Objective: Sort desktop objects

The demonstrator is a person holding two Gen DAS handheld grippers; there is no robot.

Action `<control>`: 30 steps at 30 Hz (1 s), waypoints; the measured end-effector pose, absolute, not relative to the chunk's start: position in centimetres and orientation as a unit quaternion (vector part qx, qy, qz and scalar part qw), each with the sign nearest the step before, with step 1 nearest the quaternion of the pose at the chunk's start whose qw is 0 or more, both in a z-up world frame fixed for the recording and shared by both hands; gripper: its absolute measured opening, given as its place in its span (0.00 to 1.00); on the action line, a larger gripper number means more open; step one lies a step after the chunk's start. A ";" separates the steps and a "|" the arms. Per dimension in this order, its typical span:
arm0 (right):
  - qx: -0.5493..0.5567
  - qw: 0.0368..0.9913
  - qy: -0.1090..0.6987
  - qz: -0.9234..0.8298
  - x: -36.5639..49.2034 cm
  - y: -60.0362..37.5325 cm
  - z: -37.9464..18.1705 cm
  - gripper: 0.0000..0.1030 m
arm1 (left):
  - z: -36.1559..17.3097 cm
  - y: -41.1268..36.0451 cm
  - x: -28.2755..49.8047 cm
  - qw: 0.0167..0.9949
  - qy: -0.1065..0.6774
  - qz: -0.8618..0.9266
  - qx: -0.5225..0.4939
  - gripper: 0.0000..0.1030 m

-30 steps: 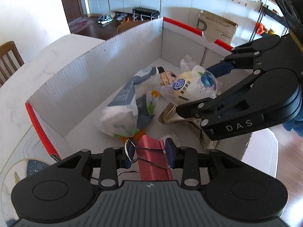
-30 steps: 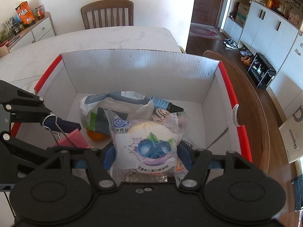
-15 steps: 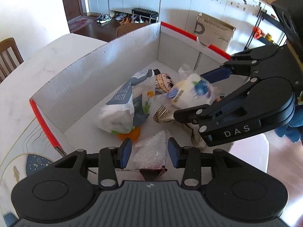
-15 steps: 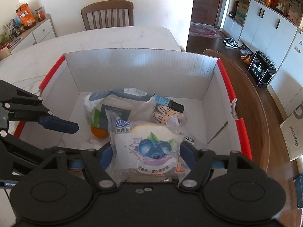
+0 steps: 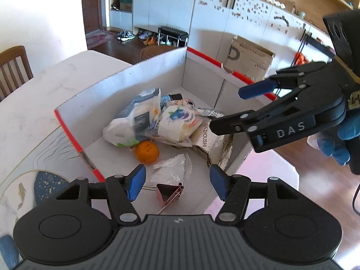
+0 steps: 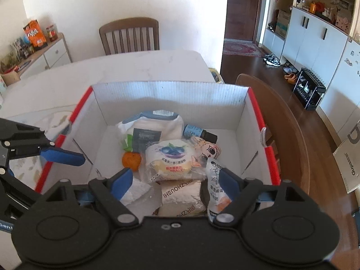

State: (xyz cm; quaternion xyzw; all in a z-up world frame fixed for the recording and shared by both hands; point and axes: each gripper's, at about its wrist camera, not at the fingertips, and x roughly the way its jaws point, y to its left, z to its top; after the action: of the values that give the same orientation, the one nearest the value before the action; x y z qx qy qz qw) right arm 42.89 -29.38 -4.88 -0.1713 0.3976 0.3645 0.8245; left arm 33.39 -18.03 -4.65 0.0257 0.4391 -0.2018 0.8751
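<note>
Both grippers hang above a white corrugated cardboard box with red-edged rims, which rests on a pale, marble-patterned tabletop.

The left gripper has just been spreading its jaws. They stand apart with nothing between the pads. A pink metal binder clip lies on the box floor below them, beside a crumpled clear plastic bag.

The right gripper has also just been widening. Its blue pads are parted and press on nothing. A clear-wrapped blueberry bread packet lies in the box beyond them, on top of the other contents and next to a small orange fruit. Behind these sit a white and grey-blue soft pouch and a dark-capped blue bottle.

A brown wooden slat-back chair stands at the far end of the table, against a plain white wall. White cupboards line the right side, over a dark wooden floor where shoes and a black rack stand. A low sideboard at the left carries snack packets.
</note>
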 end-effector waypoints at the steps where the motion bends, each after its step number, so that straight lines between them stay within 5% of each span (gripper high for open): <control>1: -0.166 0.826 0.397 0.365 42.7 -29.6 -4.6 0.81 | -4.4 -17.9 33.1 0.878 0.434 -0.200 0.022 0.62; 23: -0.112 0.851 0.347 0.378 35.0 -31.0 -0.7 0.83 | -1.4 -13.0 27.4 0.912 0.377 -0.161 0.007 0.64; 30: -0.109 0.861 0.332 0.369 32.3 -30.8 -0.3 0.87 | -0.6 -11.8 25.7 0.916 0.365 -0.166 0.004 0.80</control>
State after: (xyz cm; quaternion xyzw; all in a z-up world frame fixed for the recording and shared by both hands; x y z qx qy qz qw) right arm 32.31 -30.79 -0.26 -0.1094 0.3319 0.3685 0.8614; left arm 25.74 -11.84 -0.56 0.0036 0.3653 -0.1662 0.9159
